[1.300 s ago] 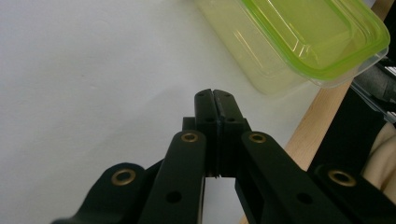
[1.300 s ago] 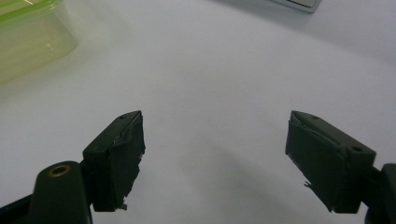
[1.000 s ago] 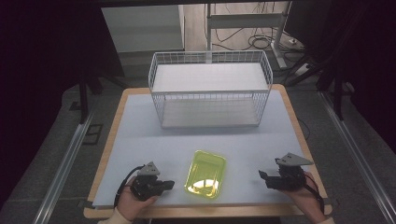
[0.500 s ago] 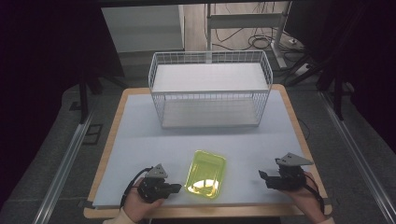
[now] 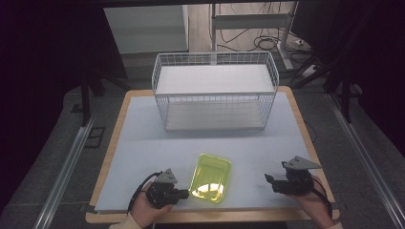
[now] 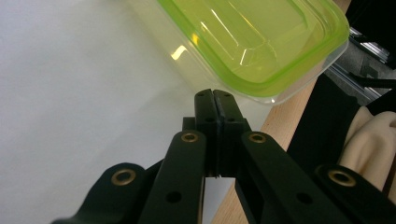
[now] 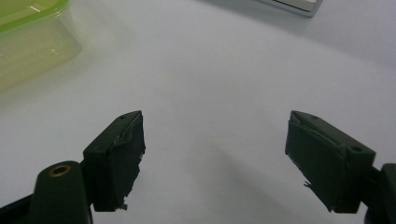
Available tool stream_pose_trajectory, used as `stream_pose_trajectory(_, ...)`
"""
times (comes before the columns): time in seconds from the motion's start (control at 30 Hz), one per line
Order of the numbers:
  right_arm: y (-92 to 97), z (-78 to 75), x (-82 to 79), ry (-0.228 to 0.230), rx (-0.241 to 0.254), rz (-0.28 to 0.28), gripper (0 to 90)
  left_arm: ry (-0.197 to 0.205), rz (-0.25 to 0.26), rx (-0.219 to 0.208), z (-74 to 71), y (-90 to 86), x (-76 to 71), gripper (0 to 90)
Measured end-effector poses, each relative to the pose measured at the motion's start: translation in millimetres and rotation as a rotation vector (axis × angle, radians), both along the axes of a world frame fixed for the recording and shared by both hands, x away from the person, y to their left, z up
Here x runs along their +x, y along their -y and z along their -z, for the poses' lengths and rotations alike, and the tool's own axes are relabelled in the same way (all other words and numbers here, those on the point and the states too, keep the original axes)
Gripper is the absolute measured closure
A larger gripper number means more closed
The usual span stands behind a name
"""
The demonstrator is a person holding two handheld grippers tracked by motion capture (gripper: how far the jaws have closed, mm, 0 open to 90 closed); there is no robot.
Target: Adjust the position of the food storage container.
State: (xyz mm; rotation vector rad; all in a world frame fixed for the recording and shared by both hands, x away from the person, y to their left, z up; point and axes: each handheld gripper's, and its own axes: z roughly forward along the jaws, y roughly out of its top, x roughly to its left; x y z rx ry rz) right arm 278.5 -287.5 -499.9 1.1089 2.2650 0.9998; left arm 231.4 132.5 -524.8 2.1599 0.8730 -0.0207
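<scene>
Two grippers sat at the near edge of the table. The left gripper, jaws pressed together on nothing, pointed right at the green-lidded container, its tips just short of the near-left corner. The right gripper, jaws spread wide and empty, lay well right of the container. Farther back stood a white wire basket.

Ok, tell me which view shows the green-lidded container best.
The high view: the whole container lies on the table between both grippers. The left gripper view shows one near corner just beyond its shut jaws. The right gripper view catches just an edge at upper left.
</scene>
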Motion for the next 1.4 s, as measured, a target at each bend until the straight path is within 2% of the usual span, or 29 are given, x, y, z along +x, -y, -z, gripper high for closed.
stream_pose_trajectory(0.43,-0.3,0.1,0.1,0.001,-0.001,0.0,19.6,0.002,0.015,0.003,-0.7,5.0,-0.4,90.0)
stream_pose_trajectory(0.9,-1.4,0.3,-0.5,-0.001,-0.001,-0.005,19.6,-0.003,0.035,-0.005,-2.3,22.7,-1.5,90.0)
stream_pose_trajectory(1.4,-1.7,0.4,-0.7,-0.002,0.003,-0.002,19.5,-0.01,0.049,-0.015,-2.2,31.8,-1.2,90.0)
